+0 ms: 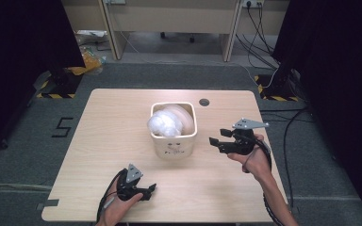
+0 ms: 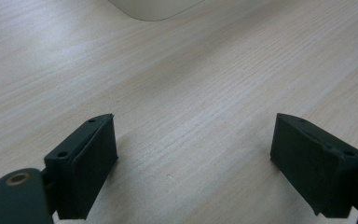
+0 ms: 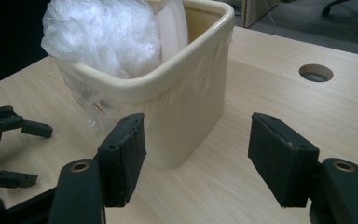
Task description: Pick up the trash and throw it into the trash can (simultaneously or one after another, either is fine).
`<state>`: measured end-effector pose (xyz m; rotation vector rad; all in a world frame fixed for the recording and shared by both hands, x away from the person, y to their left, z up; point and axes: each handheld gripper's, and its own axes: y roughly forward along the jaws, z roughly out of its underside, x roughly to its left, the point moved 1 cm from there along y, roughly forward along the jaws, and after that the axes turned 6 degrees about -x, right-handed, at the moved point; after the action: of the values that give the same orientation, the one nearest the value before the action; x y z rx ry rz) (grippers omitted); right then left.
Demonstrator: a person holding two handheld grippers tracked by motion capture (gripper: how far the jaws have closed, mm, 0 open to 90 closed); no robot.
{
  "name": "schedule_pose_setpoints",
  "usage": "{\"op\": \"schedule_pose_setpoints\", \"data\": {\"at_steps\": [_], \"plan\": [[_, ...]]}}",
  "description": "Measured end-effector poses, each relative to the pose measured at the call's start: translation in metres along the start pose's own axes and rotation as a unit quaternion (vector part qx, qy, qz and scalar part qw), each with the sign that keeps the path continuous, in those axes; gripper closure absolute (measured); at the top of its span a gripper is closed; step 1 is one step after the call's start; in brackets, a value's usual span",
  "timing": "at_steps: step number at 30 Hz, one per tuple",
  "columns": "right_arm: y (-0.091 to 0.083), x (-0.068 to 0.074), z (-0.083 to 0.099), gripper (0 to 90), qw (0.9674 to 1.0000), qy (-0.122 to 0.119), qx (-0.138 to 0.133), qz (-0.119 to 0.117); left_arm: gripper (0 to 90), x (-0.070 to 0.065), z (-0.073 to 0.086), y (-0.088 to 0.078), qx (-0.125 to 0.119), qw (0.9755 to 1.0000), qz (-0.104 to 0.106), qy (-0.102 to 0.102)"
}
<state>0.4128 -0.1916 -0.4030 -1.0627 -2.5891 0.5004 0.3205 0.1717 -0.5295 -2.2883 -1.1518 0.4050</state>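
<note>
A cream plastic bin (image 1: 174, 143) stands in the middle of the wooden table (image 1: 118, 117). A crumpled clear plastic bag (image 1: 162, 124) bulges out of its top, with a pale rounded piece (image 1: 183, 117) behind it. My right gripper (image 1: 218, 136) hovers just right of the bin, pointing at it, open and with nothing between the jaws. In the right gripper view the bin (image 3: 200, 107) and the bag (image 3: 102, 35) are close ahead of the right gripper (image 3: 198, 154). My left gripper (image 1: 150, 190) rests low at the table's near edge, open and holding nothing. Bare wood lies under the left gripper (image 2: 193, 154).
A round cable hole (image 1: 204, 102) sits in the table behind the bin. Film hangs over the bin's rim (image 3: 193, 88). The left gripper (image 3: 25, 154) appears far left in the right gripper view. Cables (image 1: 287, 127) trail on the floor to the right.
</note>
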Motion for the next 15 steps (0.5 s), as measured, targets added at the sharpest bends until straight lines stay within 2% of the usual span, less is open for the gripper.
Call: {"op": "schedule_pose_setpoints", "data": {"at_steps": [7, 15], "plan": [[-0.004, 0.004, 0.018, 31.3, 0.9998, 0.008, -0.006, 0.015, 13.5, 0.0, 0.0, 0.0, 0.0, 1.0, 0.0, -0.001], [-0.008, 0.01, 0.042, 27.2, 0.9998, 0.013, -0.009, 0.01, 13.4, 0.0, 0.0, 0.0, 0.0, 1.0, 0.0, 0.0]]}}
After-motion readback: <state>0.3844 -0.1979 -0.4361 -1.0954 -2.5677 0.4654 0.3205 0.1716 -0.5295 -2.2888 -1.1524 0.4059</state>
